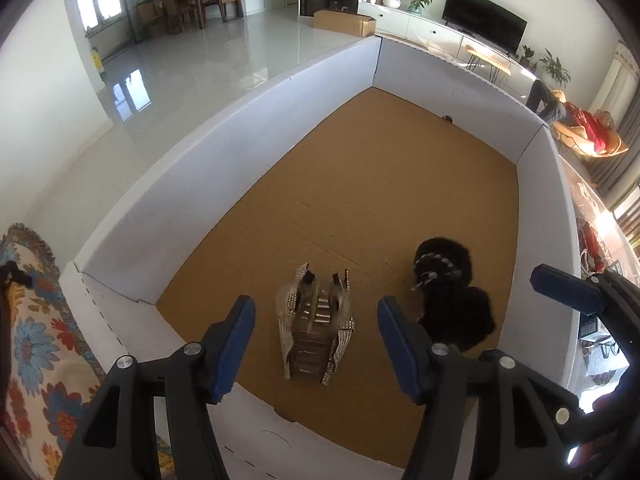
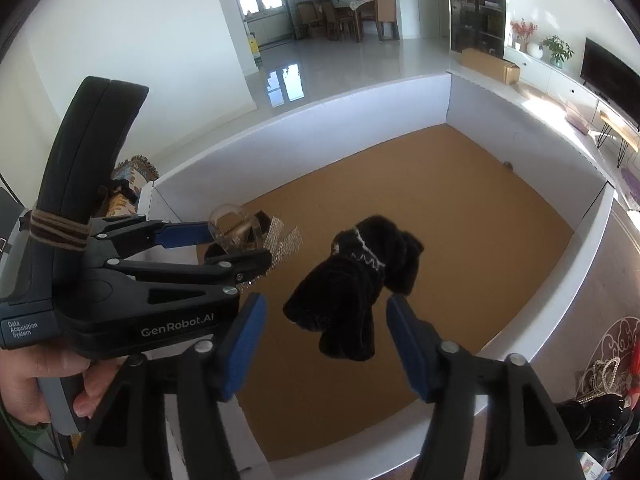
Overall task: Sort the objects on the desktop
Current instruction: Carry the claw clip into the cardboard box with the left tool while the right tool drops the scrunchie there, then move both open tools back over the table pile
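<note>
A rhinestone hair claw clip (image 1: 316, 326) lies on the brown floor of a white-walled cardboard box (image 1: 248, 128). My left gripper (image 1: 316, 336) is open, its blue pads on either side of the clip and above it. A black velvet bow with a beaded clip (image 1: 452, 292) lies to the right of it. In the right wrist view my right gripper (image 2: 322, 334) is open just above the near end of the black bow (image 2: 356, 280). The left gripper (image 2: 236, 244) shows there over the claw clip (image 2: 276, 240).
The box walls (image 2: 520, 128) enclose a wide brown floor beyond the two items. A floral cloth (image 1: 36, 344) lies left of the box. Jewellery and dark items (image 2: 600, 384) lie right of it. The right gripper's finger (image 1: 568, 290) shows at the box's right wall.
</note>
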Action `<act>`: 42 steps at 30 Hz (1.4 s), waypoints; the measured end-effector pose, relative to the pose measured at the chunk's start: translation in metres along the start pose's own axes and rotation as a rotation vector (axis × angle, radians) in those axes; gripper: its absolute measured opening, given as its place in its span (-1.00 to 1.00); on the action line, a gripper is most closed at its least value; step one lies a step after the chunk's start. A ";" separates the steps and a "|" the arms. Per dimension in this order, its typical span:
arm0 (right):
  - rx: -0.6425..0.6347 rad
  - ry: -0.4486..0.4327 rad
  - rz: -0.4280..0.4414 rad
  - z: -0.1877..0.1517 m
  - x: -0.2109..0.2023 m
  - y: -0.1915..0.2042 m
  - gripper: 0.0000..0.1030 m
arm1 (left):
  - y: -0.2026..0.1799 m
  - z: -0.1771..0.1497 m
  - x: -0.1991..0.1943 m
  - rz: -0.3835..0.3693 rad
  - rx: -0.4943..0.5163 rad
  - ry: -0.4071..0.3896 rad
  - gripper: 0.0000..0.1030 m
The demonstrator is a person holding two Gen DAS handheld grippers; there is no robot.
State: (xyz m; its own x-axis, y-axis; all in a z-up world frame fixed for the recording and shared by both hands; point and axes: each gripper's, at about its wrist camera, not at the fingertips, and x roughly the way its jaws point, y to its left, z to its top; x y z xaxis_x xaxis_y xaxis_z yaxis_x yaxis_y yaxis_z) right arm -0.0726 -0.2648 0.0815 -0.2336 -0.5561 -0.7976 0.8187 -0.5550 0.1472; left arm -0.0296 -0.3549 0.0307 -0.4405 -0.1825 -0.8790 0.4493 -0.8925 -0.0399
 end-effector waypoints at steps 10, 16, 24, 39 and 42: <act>0.079 -0.178 -0.033 -0.066 -0.085 -0.066 0.81 | -0.060 -0.019 -0.051 -0.113 0.091 -0.128 0.36; 0.174 -0.164 -0.237 -0.180 -0.143 -0.129 0.90 | -0.176 -0.061 -0.090 -0.352 0.361 -0.106 0.63; 0.361 -0.035 -0.415 -0.308 -0.185 -0.197 0.90 | -0.297 -0.146 -0.029 -0.396 0.552 0.058 0.96; 0.431 -0.029 -0.499 -0.338 -0.171 -0.244 1.00 | -0.332 -0.158 0.019 -0.295 0.612 -0.015 1.00; 0.437 -0.033 -0.505 -0.337 -0.169 -0.244 1.00 | -0.333 -0.156 0.021 -0.306 0.618 -0.031 1.00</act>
State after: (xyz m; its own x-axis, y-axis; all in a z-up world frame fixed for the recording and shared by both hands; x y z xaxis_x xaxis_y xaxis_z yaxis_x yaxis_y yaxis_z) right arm -0.0561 0.1730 -0.0164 -0.5537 -0.1772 -0.8136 0.3189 -0.9477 -0.0106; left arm -0.0671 0.0027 -0.0481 -0.5028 0.1116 -0.8571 -0.2205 -0.9754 0.0024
